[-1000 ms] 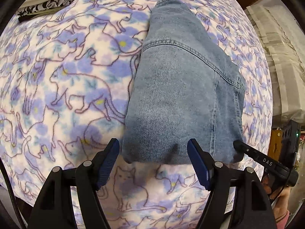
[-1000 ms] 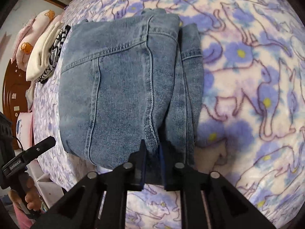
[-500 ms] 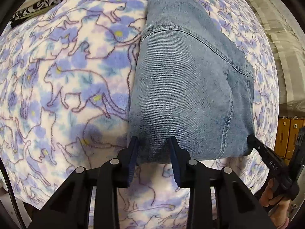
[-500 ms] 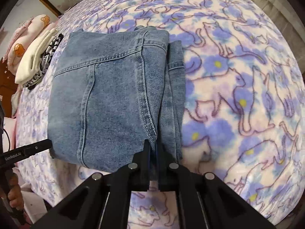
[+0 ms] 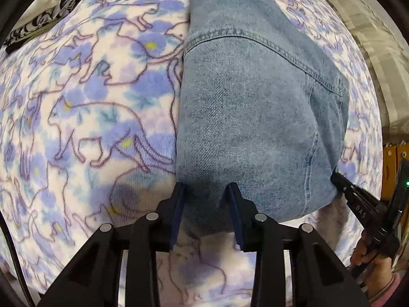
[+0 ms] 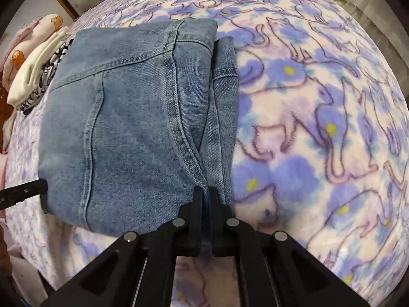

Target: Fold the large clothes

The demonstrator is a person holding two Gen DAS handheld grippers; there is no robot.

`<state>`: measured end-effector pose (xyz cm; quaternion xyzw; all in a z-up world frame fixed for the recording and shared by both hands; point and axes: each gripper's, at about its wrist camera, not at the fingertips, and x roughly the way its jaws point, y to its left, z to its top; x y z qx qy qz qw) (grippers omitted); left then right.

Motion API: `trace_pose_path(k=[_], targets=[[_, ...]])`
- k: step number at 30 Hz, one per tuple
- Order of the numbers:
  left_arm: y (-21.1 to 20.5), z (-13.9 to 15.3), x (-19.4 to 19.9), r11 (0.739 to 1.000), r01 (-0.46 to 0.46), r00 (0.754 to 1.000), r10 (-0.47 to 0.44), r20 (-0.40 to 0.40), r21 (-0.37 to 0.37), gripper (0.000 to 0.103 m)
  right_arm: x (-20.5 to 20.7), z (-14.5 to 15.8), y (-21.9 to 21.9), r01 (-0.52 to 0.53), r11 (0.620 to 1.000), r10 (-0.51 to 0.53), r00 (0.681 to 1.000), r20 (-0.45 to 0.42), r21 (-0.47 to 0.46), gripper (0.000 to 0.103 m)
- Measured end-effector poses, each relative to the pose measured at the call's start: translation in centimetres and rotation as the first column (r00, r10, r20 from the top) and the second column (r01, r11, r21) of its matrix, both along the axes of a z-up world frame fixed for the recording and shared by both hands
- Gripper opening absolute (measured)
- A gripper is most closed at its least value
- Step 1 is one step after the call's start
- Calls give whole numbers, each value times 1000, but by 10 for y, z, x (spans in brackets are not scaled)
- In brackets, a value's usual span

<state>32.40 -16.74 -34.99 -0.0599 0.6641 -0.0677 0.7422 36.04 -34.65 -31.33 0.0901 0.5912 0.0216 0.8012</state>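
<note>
A pair of light blue jeans (image 5: 255, 107) lies folded into a thick block on the cat-print blanket (image 5: 84, 117). My left gripper (image 5: 206, 192) is shut on the near fold edge of the jeans, with a thick wad of denim between its blue pads. My right gripper (image 6: 205, 194) is shut tight on the near right corner of the jeans (image 6: 133, 133). In each view the other gripper's tip shows at the opposite corner: the right gripper (image 5: 340, 179) in the left wrist view, the left gripper (image 6: 38, 188) in the right wrist view.
A stack of folded clothes, cream and black-and-white (image 6: 38, 81), lies at the far end of the bed beside a pink pillow (image 6: 28, 41). The blanket's near edge drops off just below both grippers. A wooden cabinet (image 5: 391, 168) stands to the right.
My left gripper, wide open a second ago, has closed on the near fold of the jeans. Both grippers have raised the near edge slightly; the right gripper has stayed shut on its corner.
</note>
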Motion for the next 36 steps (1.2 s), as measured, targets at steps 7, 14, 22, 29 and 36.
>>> trace_pose_path(k=[7,14,22,29,36], targets=[[17,6,-8,995,-30,998,35,47,-90,35,-15,5,-10,2,998,-9,993,114,64,3],[6,49,-41,1000,4,986,1,169,-28,29,-63,47,-24,-9,999,0,961,276,33,3],[-49,52,-41,990,103,981,-84,173,-102,7,-66,67,13,-156,963,62,923,379,222,1],[-68,20,-4,990,77,987,-59,152,-116,6,-34,19,54,-113,918,2,960,280,380,0],[-61,22,54,986,55,978,-21,208,-155,6,25,14,53,-59,890,-85,953,292,453,0]])
